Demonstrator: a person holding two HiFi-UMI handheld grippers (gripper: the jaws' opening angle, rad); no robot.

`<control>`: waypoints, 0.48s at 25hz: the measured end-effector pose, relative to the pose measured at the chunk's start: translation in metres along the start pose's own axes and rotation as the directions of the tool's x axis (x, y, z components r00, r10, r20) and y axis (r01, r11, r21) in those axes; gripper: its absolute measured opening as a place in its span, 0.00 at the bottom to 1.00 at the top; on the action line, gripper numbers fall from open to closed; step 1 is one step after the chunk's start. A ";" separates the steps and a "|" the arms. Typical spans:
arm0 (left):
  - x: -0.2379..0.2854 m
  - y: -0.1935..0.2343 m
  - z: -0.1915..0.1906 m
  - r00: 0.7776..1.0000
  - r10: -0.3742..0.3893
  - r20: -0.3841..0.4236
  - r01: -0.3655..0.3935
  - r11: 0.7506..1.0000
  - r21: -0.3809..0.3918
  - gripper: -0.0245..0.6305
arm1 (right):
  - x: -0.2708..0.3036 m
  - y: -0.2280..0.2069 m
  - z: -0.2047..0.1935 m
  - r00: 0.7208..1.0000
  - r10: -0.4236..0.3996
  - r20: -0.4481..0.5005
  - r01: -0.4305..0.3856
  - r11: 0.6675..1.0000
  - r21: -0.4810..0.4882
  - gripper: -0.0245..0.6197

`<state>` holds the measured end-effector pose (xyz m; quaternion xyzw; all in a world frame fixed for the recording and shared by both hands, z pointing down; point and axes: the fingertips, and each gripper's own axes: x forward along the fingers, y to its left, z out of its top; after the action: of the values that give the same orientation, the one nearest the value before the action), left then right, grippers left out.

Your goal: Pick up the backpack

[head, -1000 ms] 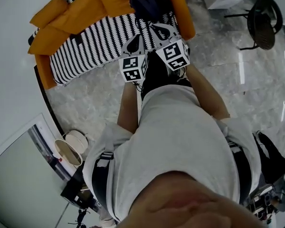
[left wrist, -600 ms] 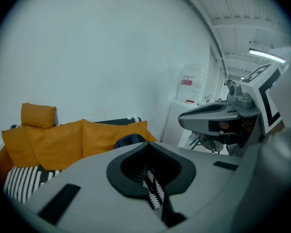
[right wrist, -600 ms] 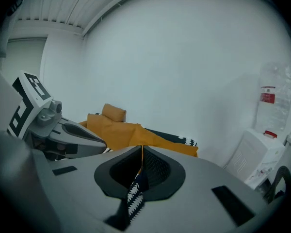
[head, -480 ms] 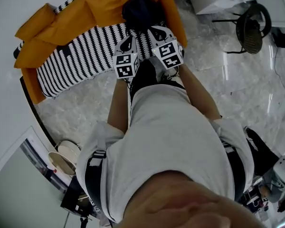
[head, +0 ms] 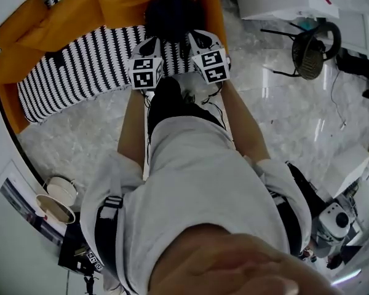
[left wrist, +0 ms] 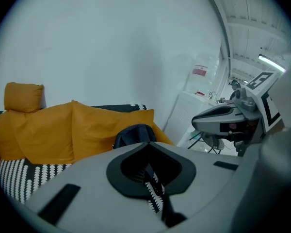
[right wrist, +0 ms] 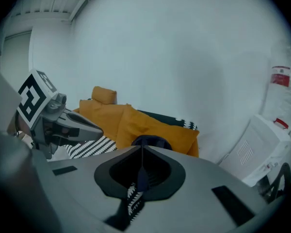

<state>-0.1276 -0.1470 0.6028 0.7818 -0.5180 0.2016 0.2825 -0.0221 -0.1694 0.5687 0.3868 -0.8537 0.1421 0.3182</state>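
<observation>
Backpack (head: 172, 14), cushions (head: 61, 26) on striped sofa (head: 74, 72)

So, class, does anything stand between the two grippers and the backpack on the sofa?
Nothing visible does. The backpack sits on the sofa against the orange cushions. The left gripper and right gripper, both shut, point at it with only open air between.

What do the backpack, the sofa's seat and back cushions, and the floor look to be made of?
Backpack: dark navy fabric, probably nylon; matte, soft slump.
Seat cover: black-and-white patterned textile, knit or woven.
Back cushions: matte orange cloth, creased.
Floor: polished grey marble-look stone or tile; veining, glossy reflections.
</observation>
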 end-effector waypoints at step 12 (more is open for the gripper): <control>0.083 0.042 -0.020 0.997 -0.051 -0.055 0.046 0.995 -0.089 0.06 | 0.073 -0.022 -0.028 0.999 0.032 -0.040 -0.031 0.999 0.022 0.10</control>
<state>-0.1347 -0.2047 0.6782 0.7751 -0.4988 0.1941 0.3358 -0.0302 -0.2117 0.6374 0.3738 -0.8516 0.1639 0.3288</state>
